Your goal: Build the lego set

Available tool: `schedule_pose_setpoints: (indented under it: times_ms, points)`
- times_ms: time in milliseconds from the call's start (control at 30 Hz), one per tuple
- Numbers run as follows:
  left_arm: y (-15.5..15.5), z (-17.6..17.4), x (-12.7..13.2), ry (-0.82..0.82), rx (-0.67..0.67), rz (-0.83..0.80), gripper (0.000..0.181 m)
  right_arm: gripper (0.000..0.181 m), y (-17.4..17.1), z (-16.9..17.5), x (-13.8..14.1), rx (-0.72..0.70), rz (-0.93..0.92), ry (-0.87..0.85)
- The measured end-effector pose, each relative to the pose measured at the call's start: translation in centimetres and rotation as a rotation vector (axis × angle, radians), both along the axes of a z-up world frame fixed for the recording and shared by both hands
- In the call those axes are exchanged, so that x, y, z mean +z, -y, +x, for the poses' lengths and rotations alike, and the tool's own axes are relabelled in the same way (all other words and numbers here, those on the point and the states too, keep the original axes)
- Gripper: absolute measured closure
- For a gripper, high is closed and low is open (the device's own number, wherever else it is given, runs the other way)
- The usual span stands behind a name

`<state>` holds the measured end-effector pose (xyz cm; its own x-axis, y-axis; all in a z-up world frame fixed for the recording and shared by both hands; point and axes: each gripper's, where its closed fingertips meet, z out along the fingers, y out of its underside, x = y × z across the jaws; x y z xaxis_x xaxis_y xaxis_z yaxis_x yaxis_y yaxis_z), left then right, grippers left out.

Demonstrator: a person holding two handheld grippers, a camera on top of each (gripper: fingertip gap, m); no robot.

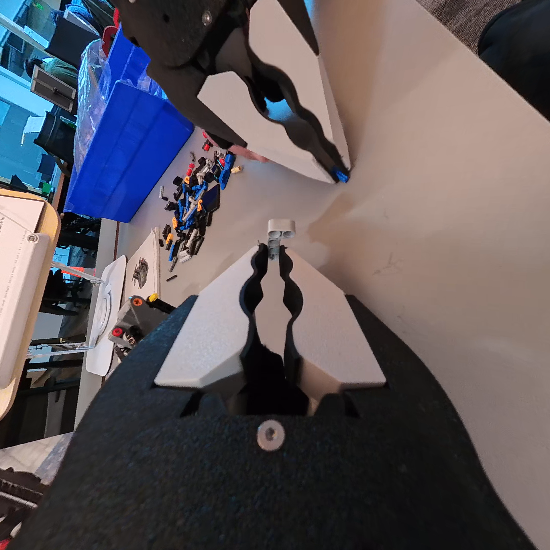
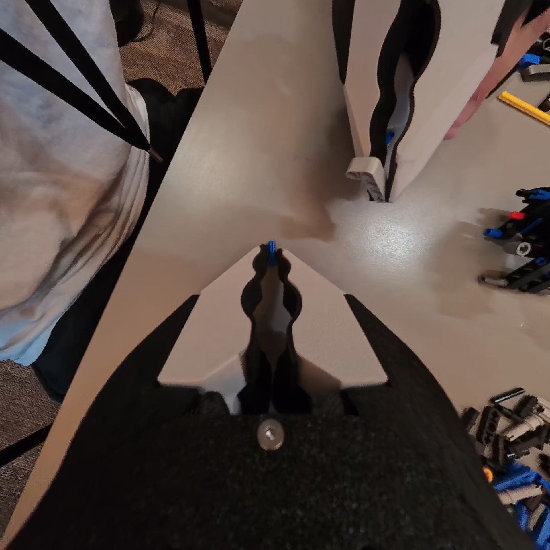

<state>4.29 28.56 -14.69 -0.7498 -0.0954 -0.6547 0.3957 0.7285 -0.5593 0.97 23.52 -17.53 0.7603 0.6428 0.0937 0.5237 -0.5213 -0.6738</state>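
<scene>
My left gripper (image 1: 273, 248) is shut on a light grey L-shaped lego beam (image 1: 280, 230), held above the pale table (image 1: 431, 268). It also shows in the right wrist view (image 2: 384, 196), where the grey beam (image 2: 364, 171) sticks out at its tips. My right gripper (image 2: 271, 252) is shut on a small blue lego pin (image 2: 271, 253). In the left wrist view the right gripper (image 1: 339, 174) is up and to the right of the grey beam, apart from it, with the blue pin (image 1: 340, 175) at its tips.
A heap of loose black, blue, grey and orange lego parts (image 1: 193, 208) lies beside a blue bin (image 1: 125, 148). An instruction sheet (image 1: 145, 265) and a partly built dark model (image 1: 134, 321) lie nearer; the model also shows in the right wrist view (image 2: 523, 238). A person's clothing (image 2: 59, 178) is at the table edge. Left tips to right tips: about 7 centimetres.
</scene>
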Motion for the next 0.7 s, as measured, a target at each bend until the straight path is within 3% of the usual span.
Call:
schedule_pose_setpoints:
  times_ms: [400,533,700]
  points:
    - [0.5,-0.1,1.5,-0.043,-0.007,-0.126,0.175,0.178,-1.3,1.2,0.9,-0.113,0.010,-0.140]
    - [0.2,0.4,1.9,-0.090,0.013,-0.191,0.175,0.178,-2.9,2.3,4.3,-0.109,0.058,-0.314]
    - [0.3,0.4,2.3,-0.116,0.005,-0.244,0.175,0.178,-4.5,3.1,4.4,-0.111,0.001,-0.533]
